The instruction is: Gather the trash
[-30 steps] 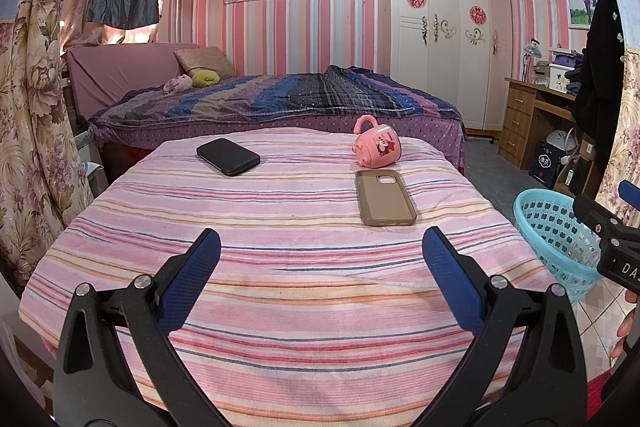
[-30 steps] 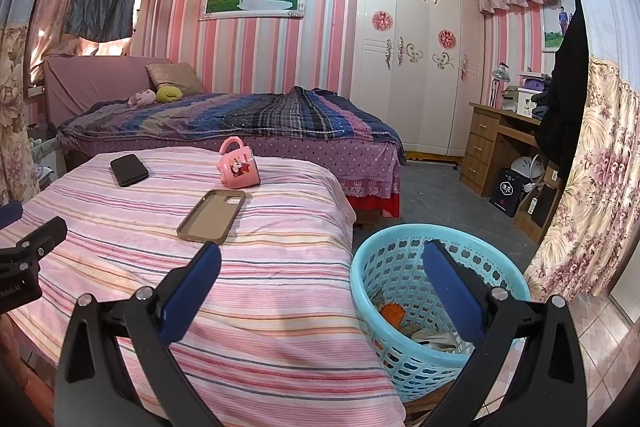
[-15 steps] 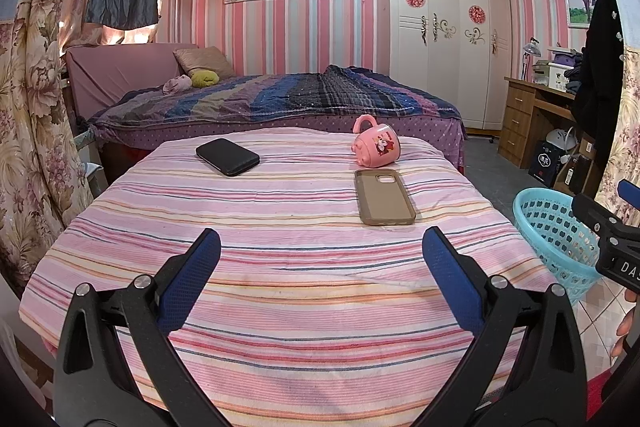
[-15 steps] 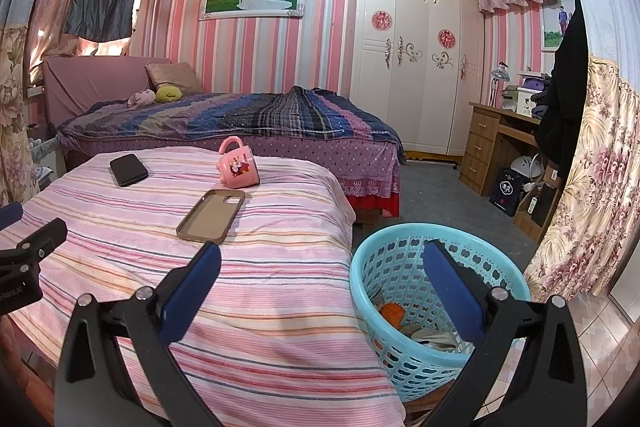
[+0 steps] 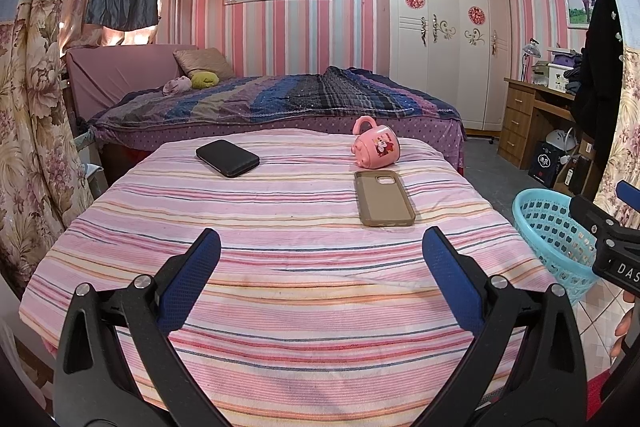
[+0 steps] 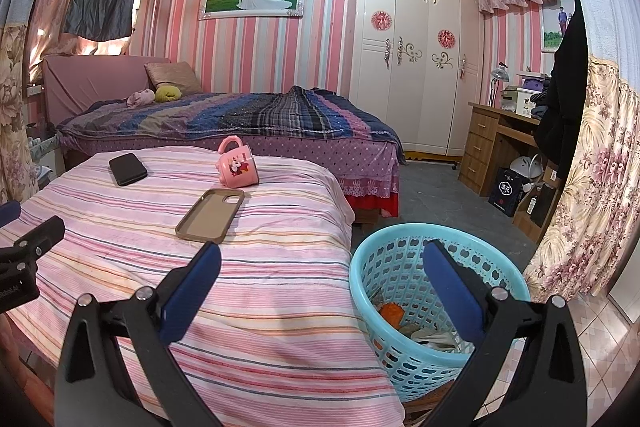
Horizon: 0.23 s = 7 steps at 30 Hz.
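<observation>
A light blue plastic basket [image 6: 404, 267] stands on the floor right of the striped table [image 6: 240, 291]; it holds orange and pale scraps [image 6: 394, 313]. It also shows in the left wrist view [image 5: 548, 223]. My right gripper [image 6: 320, 279] is open and empty, its right finger over the basket, its left over the table edge. My left gripper [image 5: 320, 267] is open and empty above the table's near part [image 5: 304, 291]. No loose trash shows on the table.
On the table lie a black phone [image 5: 227, 158], a brown phone case [image 5: 384, 198] and a pink mug on its side [image 5: 376, 147]. A bed [image 5: 280, 107] stands behind, a white wardrobe [image 5: 444, 47] and wooden desk [image 5: 536, 119] at the right.
</observation>
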Available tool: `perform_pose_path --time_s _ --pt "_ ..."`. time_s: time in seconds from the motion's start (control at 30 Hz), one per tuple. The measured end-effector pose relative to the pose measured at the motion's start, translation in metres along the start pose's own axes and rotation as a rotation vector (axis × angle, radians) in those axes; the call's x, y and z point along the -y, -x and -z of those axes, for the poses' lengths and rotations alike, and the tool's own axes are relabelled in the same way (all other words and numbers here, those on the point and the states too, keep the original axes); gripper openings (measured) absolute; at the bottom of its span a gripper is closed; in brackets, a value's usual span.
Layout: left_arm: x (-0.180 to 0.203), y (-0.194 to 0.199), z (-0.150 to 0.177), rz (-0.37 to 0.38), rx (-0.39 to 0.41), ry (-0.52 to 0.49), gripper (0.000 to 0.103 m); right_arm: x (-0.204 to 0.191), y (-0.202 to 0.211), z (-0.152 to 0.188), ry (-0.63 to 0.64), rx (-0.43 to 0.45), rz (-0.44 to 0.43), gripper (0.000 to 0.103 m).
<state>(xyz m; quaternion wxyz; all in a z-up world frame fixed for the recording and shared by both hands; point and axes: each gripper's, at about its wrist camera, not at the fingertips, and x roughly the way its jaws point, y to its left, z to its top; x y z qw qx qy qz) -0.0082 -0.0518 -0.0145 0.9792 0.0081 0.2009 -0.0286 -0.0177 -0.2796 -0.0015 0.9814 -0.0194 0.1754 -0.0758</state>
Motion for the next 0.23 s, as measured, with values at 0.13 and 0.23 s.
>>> perform_pose_path --time_s 0.13,0.23 --pt "-0.0004 0.0019 -0.0005 0.001 0.001 -0.005 0.098 0.0003 -0.0001 -0.0001 0.001 0.000 0.001 0.099" --pt "-0.0008 0.0023 -0.0001 0.004 0.000 -0.007 0.098 -0.0002 0.0000 0.0009 0.000 0.000 0.002 0.099"
